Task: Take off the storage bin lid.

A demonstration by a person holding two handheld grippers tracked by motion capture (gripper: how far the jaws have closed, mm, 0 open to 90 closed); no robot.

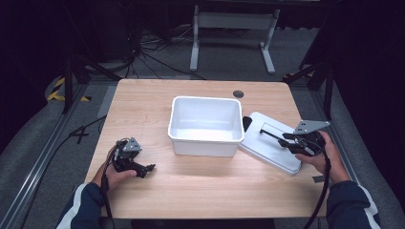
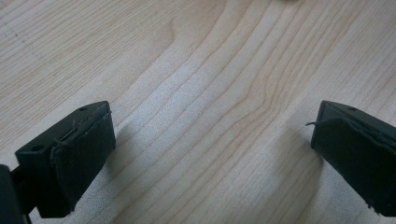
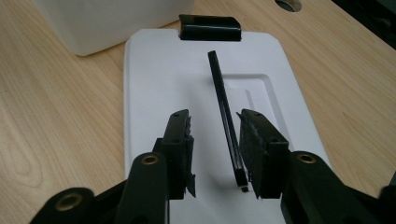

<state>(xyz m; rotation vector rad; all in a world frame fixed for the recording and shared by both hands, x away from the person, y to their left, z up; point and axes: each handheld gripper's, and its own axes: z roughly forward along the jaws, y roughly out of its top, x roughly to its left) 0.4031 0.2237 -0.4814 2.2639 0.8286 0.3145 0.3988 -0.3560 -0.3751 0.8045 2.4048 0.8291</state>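
Right gripper (image 3: pixel 215 149) hovers over the white lid (image 3: pixel 154 84), which lies flat on the wooden table (image 1: pixel 143 105) just to the right of the white bin (image 1: pixel 205 125). In the right gripper view its 2 black jaws stand apart with the lid's thin black handle bar (image 3: pixel 224 107) upright between them; the bar lies against the pad on the right of that view, while a clear gap separates it from the other pad, so the bar is not clamped. A black latch (image 3: pixel 210 27) sits at the lid's far edge, the edge closest to the bin. In the high view the same gripper (image 1: pixel 289 138), with its grey three-cornered plate on top, is held by the person's right hand (image 1: pixel 325 155) over the lid's right part, its cable trailing back along the sleeve.

Left gripper (image 1: pixel 148 168) rests low at the table's near left (well apart from the bin and the lid), in the person's left hand (image 1: pixel 117 174). In the left gripper view its 2 jaws are spread wide with bare wood grain between them.

White and open-topped, the bin stands upright near the table's middle. A round cable hole (image 1: pixel 238 93) shows in the tabletop behind it.
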